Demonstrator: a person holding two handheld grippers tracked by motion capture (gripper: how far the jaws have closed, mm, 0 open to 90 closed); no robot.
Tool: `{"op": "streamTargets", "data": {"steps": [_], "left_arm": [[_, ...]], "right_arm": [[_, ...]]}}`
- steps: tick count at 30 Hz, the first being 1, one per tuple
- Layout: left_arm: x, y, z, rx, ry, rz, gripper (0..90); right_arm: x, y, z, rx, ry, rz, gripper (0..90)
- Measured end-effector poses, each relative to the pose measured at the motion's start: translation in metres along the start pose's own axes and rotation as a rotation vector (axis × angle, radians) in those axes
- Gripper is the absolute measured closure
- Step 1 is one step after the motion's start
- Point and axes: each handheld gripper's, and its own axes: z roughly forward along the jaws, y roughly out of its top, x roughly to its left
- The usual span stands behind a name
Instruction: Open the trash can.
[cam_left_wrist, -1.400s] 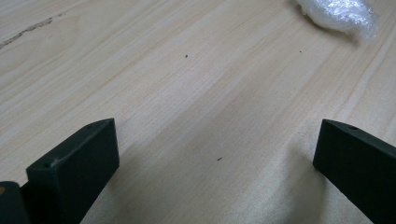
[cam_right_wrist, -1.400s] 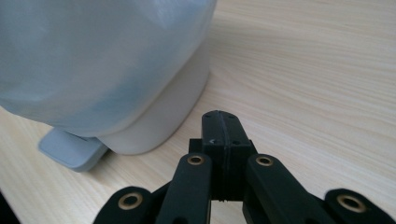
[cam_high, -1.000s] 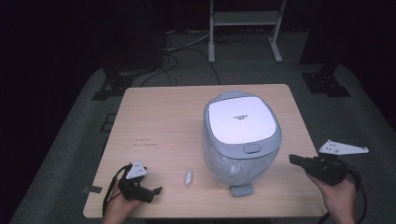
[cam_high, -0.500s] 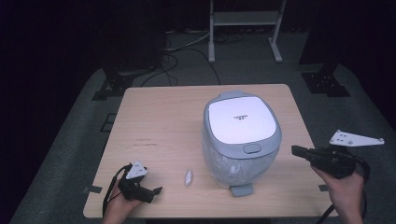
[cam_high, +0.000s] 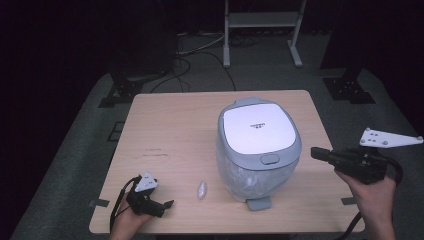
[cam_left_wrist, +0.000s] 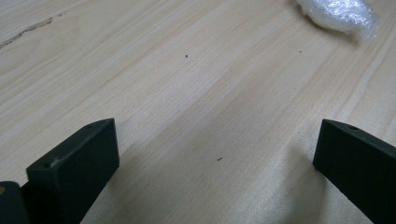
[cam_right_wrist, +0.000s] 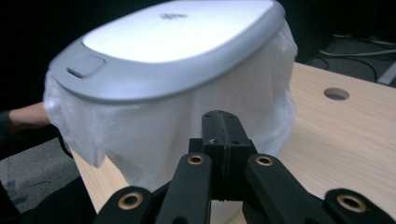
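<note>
Grey-rimmed pedal bin (cam_high: 259, 145) stands on the right half of the table, lid shut, with a white glossy lid panel (cam_high: 258, 128) bearing small dark lettering and a grey push-button latch (cam_high: 270, 159) at the near edge. A translucent plastic liner (cam_high: 250, 176) is folded out over the bin body and hangs crinkled down its sides; contents cannot be told with the lid down. A grey foot pedal (cam_high: 259, 203) juts out at the base toward the person.

Right gripper (cam_high: 320, 153) is held in the air just off the table's right edge, beside the bin and apart from it, pointing at its side. Jaws pressed together, nothing between them; the right gripper view looks along the closed black jaws at the liner (cam_right_wrist: 154, 140) and lid rim. A grey three-cornered plate (cam_high: 389, 138) sits on top.

Left gripper (cam_high: 167, 204) rests low at the near left corner of the table, held in the left hand (cam_high: 131, 221). Jaws stand wide apart over bare wood, holding nothing. A small wad of crumpled clear plastic (cam_high: 201, 189) lies on the table between this gripper and the bin, touching neither.

Table (cam_high: 170, 130): pale wood-grain top, rounded corners, faint dark marks left of centre. Floor is grey carpet (cam_high: 75, 165); dark room behind, with a white metal stand (cam_high: 262, 22) and loose cables (cam_high: 200, 50).
</note>
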Motion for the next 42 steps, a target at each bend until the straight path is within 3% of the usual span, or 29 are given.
{"op": "streamTargets", "data": {"steps": [24, 42], "left_arm": [[0.000, 0.000, 0.000, 0.000, 0.000, 0.000, 0.0], [0.000, 0.000, 0.000, 0.000, 0.000, 0.000, 0.0]], "right_arm": [[0.032, 0.041, 0.007, -0.043, 0.136, -0.073, 90.0], [0.056, 0.053, 0.034, -0.017, 0.224, -0.131, 90.0]]}}
